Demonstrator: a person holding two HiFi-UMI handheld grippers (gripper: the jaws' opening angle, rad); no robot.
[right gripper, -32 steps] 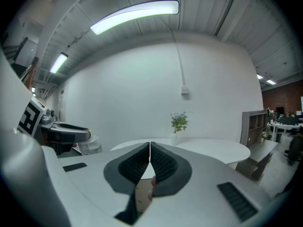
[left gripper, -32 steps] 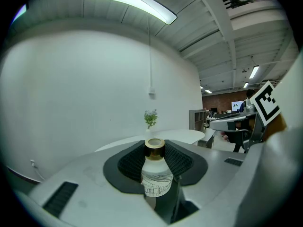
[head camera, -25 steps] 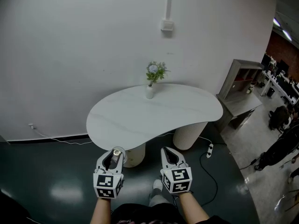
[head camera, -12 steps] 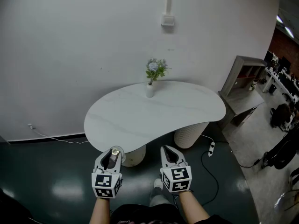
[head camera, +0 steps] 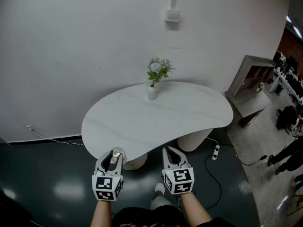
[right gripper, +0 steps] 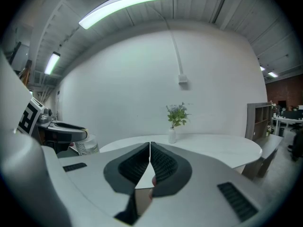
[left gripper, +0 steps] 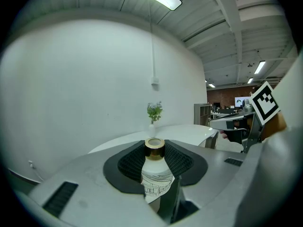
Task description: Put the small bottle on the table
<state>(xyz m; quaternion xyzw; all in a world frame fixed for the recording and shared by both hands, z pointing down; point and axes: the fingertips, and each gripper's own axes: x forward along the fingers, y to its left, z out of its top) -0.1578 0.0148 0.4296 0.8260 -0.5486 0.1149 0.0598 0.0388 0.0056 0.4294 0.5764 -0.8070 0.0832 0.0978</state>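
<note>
A small white bottle point(left gripper: 155, 169) with a gold-rimmed neck and line drawings on its body stands upright between the jaws of my left gripper point(head camera: 113, 158), which is shut on it. In the head view the bottle point(head camera: 115, 154) hangs just short of the near edge of the white curved table point(head camera: 156, 115). My right gripper point(head camera: 172, 159) is beside it at the same height, shut with nothing between its jaws point(right gripper: 149, 161). Both grippers are held over the dark floor in front of the table.
A small white vase with green sprigs point(head camera: 152, 84) stands near the table's far edge by the wall. A grey shelf unit point(head camera: 251, 84) stands to the right. A power strip and cable point(head camera: 214, 151) lie on the floor by the table's ribbed base point(head camera: 191, 138).
The table has drawn slightly nearer to both grippers. The left gripper's hold on the bottle is unchanged, and the right stays shut.
</note>
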